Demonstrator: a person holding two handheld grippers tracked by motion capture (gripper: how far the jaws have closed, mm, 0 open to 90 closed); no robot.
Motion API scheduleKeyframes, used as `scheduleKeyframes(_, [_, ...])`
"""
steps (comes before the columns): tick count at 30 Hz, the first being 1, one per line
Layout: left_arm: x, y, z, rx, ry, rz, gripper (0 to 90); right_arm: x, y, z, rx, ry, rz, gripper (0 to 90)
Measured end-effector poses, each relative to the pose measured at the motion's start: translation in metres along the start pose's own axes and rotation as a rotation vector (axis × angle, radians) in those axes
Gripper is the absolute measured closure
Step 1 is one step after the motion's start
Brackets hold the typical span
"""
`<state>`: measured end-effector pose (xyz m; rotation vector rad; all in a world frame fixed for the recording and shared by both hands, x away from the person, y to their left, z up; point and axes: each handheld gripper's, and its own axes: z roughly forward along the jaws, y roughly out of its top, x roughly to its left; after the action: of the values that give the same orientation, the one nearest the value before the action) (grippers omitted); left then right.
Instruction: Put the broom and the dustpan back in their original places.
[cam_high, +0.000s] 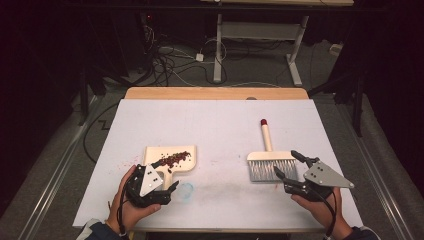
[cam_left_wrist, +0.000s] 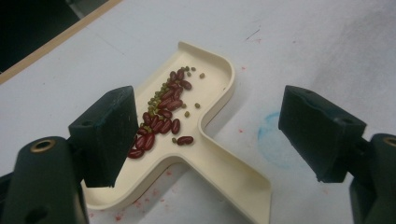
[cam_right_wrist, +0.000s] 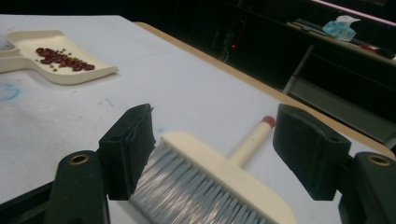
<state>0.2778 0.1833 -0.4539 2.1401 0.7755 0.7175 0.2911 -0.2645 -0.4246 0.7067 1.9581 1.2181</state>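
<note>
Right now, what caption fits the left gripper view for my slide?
Open left hand-held gripper poised over a cream plastic dustpan holding red and green beans on a white table.

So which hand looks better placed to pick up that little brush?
Probably the right: the right gripper is open beside the brush, while the left gripper sits by the dustpan.

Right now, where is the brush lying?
In the high view the brush lies flat on the table's right side, bristles toward the person, just ahead of the open right gripper, with the dustpan well to its left.
</note>
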Motion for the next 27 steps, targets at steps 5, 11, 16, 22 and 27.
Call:
scheduleKeyframes(5, [-0.001, 0.0, 0.001, -0.004, 0.001, -0.008, 17.5, 0.009, -0.008, -0.002, 0.008, 0.023, -0.029, 26.1])
scheduleKeyframes(11, [-0.005, 0.002, -0.001, -0.009, 0.006, 0.022, 17.2, 0.012, -0.011, -0.001, 0.03, 0.011, 0.0, 20.9])
scheduleKeyframes(16, [-0.006, 0.003, -0.001, -0.013, 0.006, 0.025, 16.4, 0.016, -0.01, -0.004, 0.037, 0.005, -0.002, 19.2])
scheduleKeyframes(22, [-0.006, 0.002, -0.001, -0.01, 0.001, 0.032, 16.4, 0.021, -0.008, -0.002, 0.036, 0.023, -0.008, 19.0])
scheduleKeyframes(27, [-0.007, 0.003, 0.0, -0.004, 0.002, 0.036, 16.4, 0.02, -0.008, -0.001, 0.041, 0.025, -0.001, 19.3])
